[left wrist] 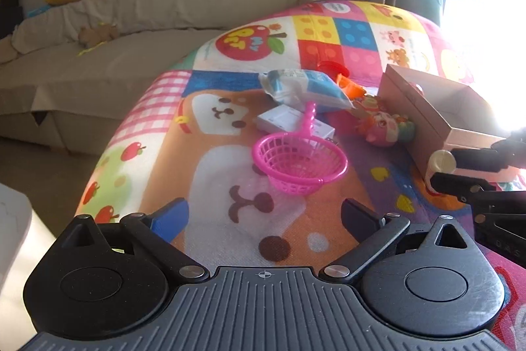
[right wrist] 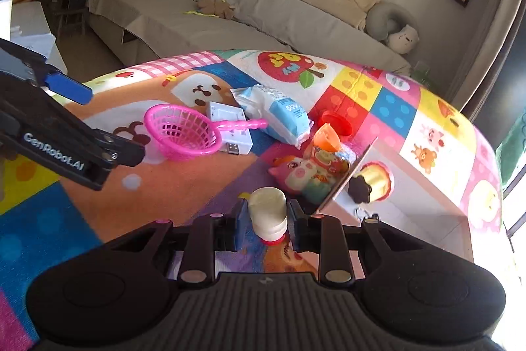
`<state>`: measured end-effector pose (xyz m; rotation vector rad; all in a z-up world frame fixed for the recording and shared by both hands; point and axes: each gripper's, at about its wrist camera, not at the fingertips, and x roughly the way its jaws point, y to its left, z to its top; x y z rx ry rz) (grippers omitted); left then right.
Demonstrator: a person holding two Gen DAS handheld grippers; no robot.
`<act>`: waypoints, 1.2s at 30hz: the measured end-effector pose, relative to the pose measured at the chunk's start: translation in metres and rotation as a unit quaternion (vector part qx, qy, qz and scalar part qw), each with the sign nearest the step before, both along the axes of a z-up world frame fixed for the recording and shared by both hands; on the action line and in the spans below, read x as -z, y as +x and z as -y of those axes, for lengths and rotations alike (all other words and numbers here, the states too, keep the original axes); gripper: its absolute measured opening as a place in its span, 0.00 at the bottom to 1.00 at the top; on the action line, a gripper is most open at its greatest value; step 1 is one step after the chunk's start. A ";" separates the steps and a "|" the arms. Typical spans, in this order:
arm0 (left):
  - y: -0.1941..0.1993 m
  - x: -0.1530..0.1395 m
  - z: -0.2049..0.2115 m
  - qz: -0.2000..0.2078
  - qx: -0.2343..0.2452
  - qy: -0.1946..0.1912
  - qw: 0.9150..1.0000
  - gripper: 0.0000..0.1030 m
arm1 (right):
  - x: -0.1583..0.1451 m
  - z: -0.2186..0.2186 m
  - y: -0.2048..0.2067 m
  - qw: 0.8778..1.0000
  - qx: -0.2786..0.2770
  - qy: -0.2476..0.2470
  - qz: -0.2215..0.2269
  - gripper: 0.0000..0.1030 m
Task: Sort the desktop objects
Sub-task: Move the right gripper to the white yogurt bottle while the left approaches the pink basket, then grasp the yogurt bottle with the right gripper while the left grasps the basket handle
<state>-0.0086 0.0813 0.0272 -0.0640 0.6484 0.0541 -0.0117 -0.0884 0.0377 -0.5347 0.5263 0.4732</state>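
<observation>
My right gripper point(right wrist: 267, 221) is shut on a small cream bottle point(right wrist: 268, 213) with a red cap, held just left of the open cardboard box point(right wrist: 404, 209). It also shows in the left wrist view point(left wrist: 442, 162). My left gripper point(left wrist: 263, 216) is open and empty, just short of the pink toy strainer point(left wrist: 299, 162), which lies over a white charger point(left wrist: 292, 120). In the right wrist view the strainer point(right wrist: 184, 132) lies left of centre. A blue-white tissue pack point(right wrist: 279, 114) and a pink pig toy point(right wrist: 302, 175) lie on the mat.
The box holds a yellow cupcake toy point(right wrist: 371, 183). An orange cup point(right wrist: 325, 137) and a red lid point(right wrist: 335, 120) lie behind the pig toy. The colourful mat point(left wrist: 230, 81) covers the table. A sofa point(left wrist: 131, 32) with plush toys stands behind.
</observation>
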 end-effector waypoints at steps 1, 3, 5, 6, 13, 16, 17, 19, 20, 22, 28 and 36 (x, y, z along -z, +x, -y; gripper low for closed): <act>0.002 0.000 0.004 0.002 0.008 0.003 1.000 0.99 | -0.001 0.010 -0.004 1.000 0.005 0.006 -0.010 0.25; 0.010 -0.001 0.013 0.009 0.027 0.019 0.999 0.99 | -0.001 0.029 -0.014 1.000 0.019 0.010 -0.021 0.25; 0.023 -0.002 0.021 0.012 0.038 0.037 0.999 0.99 | 0.001 0.043 -0.022 0.999 0.033 0.006 -0.020 0.25; 0.031 -0.003 0.024 0.011 0.040 0.044 0.998 0.99 | 0.003 0.050 -0.027 0.999 0.041 0.001 -0.017 0.25; 0.087 0.008 0.031 -0.025 0.031 0.066 0.997 0.99 | 0.009 0.076 -0.048 0.998 0.060 -0.005 -0.015 0.25; 0.091 0.012 0.031 -0.029 0.025 0.072 0.997 0.96 | 0.010 0.078 -0.054 0.998 0.055 -0.008 -0.012 0.25; 0.090 0.012 0.031 -0.029 0.025 0.072 0.997 0.88 | 0.010 0.078 -0.056 0.998 0.053 -0.007 -0.012 0.25; 0.084 0.011 0.030 -0.031 0.025 0.068 0.997 0.85 | 0.009 0.079 -0.057 0.999 0.049 0.000 -0.013 0.30; 0.079 0.011 0.030 -0.029 0.025 0.065 0.997 0.85 | 0.009 0.079 -0.057 0.999 0.047 0.004 -0.015 0.39; 0.068 0.010 0.031 -0.027 0.028 0.061 0.997 0.85 | 0.007 0.081 -0.057 0.999 0.046 0.016 -0.016 0.57; 0.026 0.013 0.038 -0.026 0.042 0.017 0.999 0.86 | 0.000 0.091 -0.050 0.993 0.057 0.084 -0.058 0.72; -0.015 0.014 0.060 -0.047 0.123 -0.013 0.991 0.93 | 0.015 0.092 -0.025 0.979 0.105 0.129 -0.115 0.66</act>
